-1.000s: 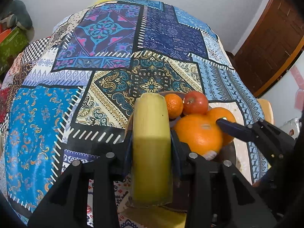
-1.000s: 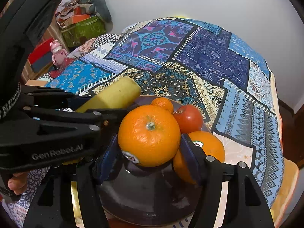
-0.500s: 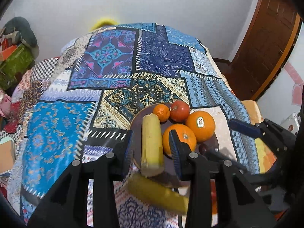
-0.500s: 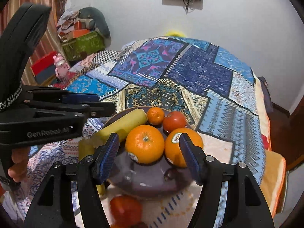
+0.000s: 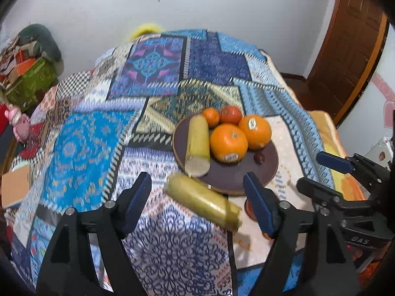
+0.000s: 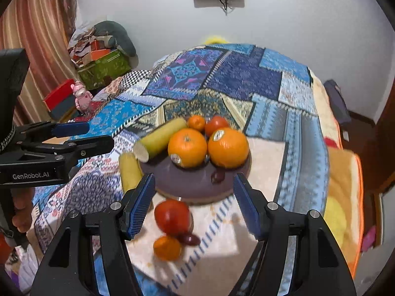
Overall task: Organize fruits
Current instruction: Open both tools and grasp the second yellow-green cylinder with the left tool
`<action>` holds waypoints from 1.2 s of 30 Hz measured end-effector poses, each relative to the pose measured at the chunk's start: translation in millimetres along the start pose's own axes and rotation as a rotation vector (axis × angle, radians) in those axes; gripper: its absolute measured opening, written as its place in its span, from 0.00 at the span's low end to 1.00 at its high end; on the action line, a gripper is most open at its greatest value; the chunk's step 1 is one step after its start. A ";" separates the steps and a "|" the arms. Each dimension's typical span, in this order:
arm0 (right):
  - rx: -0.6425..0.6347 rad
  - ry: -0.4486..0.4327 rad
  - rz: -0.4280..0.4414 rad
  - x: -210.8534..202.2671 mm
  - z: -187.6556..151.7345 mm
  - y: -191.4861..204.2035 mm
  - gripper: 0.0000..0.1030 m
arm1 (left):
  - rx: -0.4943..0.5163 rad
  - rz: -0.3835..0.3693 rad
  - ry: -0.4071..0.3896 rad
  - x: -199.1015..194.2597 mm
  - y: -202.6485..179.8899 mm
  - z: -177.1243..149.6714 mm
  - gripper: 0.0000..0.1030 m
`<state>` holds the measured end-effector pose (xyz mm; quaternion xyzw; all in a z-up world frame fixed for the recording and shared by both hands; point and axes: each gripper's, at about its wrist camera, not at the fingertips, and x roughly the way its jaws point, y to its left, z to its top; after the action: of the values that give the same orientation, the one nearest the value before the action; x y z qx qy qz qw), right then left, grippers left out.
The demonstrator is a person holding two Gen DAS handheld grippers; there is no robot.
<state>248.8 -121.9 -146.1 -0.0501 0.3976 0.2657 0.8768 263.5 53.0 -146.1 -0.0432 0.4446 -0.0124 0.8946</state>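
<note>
A dark round plate (image 5: pixel 229 180) (image 6: pixel 187 180) on the patchwork cloth holds a yellow-green banana piece (image 5: pixel 197 143) (image 6: pixel 160 138), two big oranges (image 5: pixel 228 143) (image 6: pixel 228 148), a small tangerine (image 5: pixel 211 117), a tomato (image 5: pixel 230 114) and a small dark fruit (image 5: pixel 259 157). A second banana piece (image 5: pixel 203 202) (image 6: pixel 129 170) lies on the cloth by the plate's near edge. A tomato (image 6: pixel 172 217), a tangerine (image 6: pixel 167 248) and a dark date (image 6: pixel 190 239) lie in front of the plate. My left gripper (image 5: pixel 197 202) and right gripper (image 6: pixel 193 204) are both open and empty, back from the plate.
The cloth-covered table (image 5: pixel 172 79) drops off at its right edge (image 6: pixel 345 172). Boxes and clutter (image 6: pixel 103 59) stand at the far left by a curtain. A wooden door (image 5: pixel 350 39) is at the right. A book (image 5: pixel 16 187) lies at the left edge.
Both grippers let go of their fruit, opened wide and drew back and up from the plate. The banana piece and the orange now rest on the plate.
</note>
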 end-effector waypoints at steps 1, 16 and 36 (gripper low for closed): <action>0.009 0.007 0.004 0.9 -4.3 -0.7 0.60 | -0.008 0.002 0.011 3.3 0.1 -3.4 0.76; 0.071 0.095 0.062 23.6 -39.6 -9.4 0.60 | -0.037 0.031 0.130 60.3 -17.1 -30.2 0.77; 0.029 0.161 0.114 59.4 -38.2 7.0 0.57 | -0.062 0.072 0.180 59.1 29.0 -46.2 0.62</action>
<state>251.9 -102.1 -214.2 -0.0361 0.4726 0.3043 0.8262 262.0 75.2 -223.4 -0.0538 0.5244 0.0297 0.8493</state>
